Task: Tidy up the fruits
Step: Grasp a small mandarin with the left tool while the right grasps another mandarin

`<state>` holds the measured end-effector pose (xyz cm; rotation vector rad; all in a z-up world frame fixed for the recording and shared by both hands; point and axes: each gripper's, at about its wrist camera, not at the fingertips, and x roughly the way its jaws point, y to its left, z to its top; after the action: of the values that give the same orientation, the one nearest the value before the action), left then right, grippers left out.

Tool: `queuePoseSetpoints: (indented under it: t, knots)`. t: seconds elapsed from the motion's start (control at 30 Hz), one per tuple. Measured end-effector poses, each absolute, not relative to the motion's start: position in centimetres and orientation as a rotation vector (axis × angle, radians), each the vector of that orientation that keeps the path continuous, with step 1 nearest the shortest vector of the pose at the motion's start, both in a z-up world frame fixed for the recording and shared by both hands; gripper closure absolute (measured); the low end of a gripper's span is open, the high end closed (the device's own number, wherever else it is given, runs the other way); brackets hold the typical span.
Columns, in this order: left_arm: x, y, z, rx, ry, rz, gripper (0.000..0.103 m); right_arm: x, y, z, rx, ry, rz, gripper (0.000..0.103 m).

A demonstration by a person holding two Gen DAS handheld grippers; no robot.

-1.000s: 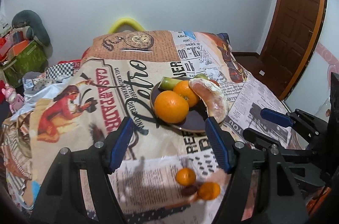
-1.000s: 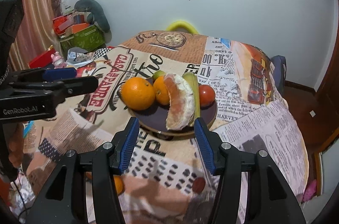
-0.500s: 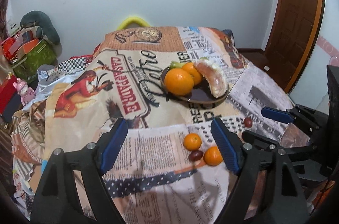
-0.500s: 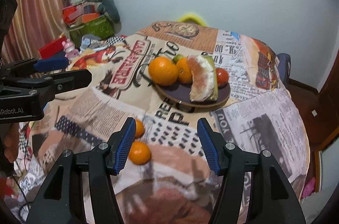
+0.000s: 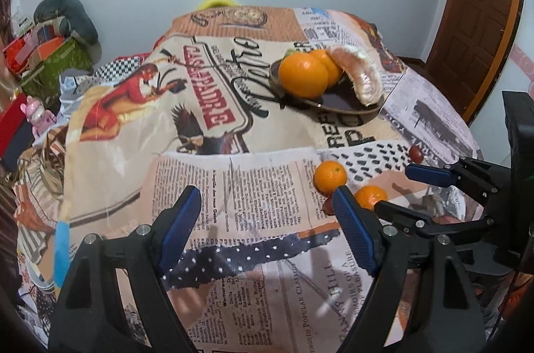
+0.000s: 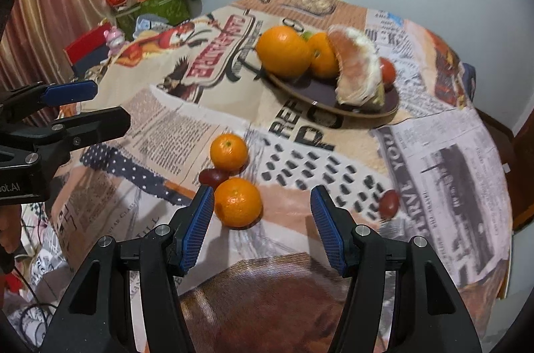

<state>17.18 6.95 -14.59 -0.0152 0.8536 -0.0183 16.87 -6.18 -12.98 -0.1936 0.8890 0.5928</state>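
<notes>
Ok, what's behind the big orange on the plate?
Behind the big orange on the plate sits a second orange, with a bit of green fruit peeking between them. The rest of the green fruit is covered.

1. My left wrist camera looks forward and down along its fingers from the table's near left edge, toward the plate [image 5: 347, 111] and far wall.
2. My right wrist camera sits further right and nearer the loose fruit, facing the same wall, slightly leftward.
3. Both views share the plate, the near mandarin [image 5: 371, 196] [image 6: 237, 202], the far mandarin [image 5: 329, 176] [image 6: 229, 151] and the tablecloth [image 5: 207, 172] [image 6: 434, 159].
4. Each view catches the other gripper at its edge.
</notes>
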Motion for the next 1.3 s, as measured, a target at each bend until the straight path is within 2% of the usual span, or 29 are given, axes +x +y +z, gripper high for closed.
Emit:
queuePoseSetpoints:
  t: [0.1, 0.27, 0.47, 0.83, 1.1, 1.17, 1.3]
  knots:
    - [17.5, 7.1, -15.3, -0.023, 0.866, -0.023, 0.022, 17.1, -5.6, -14.0, -0.200, 0.916, 0.614, 0.048]
    - [18.2, 7.0, -16.4, -0.059, 0.899, -0.060, 0.033, 17.3, -5.0, -14.6, -0.178, 0.957, 0.687, 0.068]
    - [19.0, 5.9, -16.9, -0.056, 0.916, -0.110, 0.041, 16.8, -5.5, -14.1, -0.193, 0.932, 0.671, 0.069]
    - [22.2, 2.8, -18.9, -0.044, 0.968, -0.175, 0.046, 19.0, -9.5, -11.7, -0.137, 0.850, 0.560, 0.069]
    - [23.8, 1.7, -20.4, -0.032, 0.998, -0.173, 0.056, 20.4, -11.7, -11.6, -0.103, 0.834, 0.508, 0.069]
    - [24.0, 1.5, -20.6, -0.024, 1.001, -0.167, 0.069, 20.6, -12.1, -11.7, -0.095, 0.835, 0.502, 0.069]
    - [24.0, 1.5, -20.3, -0.030, 0.996, -0.173, 0.069, 20.8, -12.6, -11.7, -0.089, 0.832, 0.495, 0.069]
